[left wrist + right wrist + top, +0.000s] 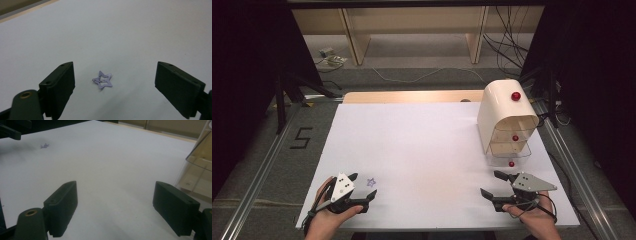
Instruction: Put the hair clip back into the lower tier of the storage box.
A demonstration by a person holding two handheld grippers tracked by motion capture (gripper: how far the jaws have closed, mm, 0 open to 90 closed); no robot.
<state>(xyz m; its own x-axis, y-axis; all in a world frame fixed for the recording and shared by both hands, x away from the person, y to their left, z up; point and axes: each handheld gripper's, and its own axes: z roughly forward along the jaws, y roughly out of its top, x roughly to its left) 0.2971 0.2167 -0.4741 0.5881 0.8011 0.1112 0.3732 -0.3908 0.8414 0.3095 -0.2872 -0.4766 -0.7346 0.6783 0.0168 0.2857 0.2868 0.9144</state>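
Lying flat on the white table (427,150), a purple star clip (103,80) sits between the left gripper (115,87) jaws, which stand wide apart, untouched. Right gripper (115,207) also spread wide, nothing between, near the drawer unit (504,120)

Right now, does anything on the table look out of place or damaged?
Nothing stands out. The purple star clip lies flat and whole on the white table before the open left gripper. The drawer unit stands upright.

Grey floor (422,75), loose cables (507,47), wooden shelving (412,25), dim surroundings.
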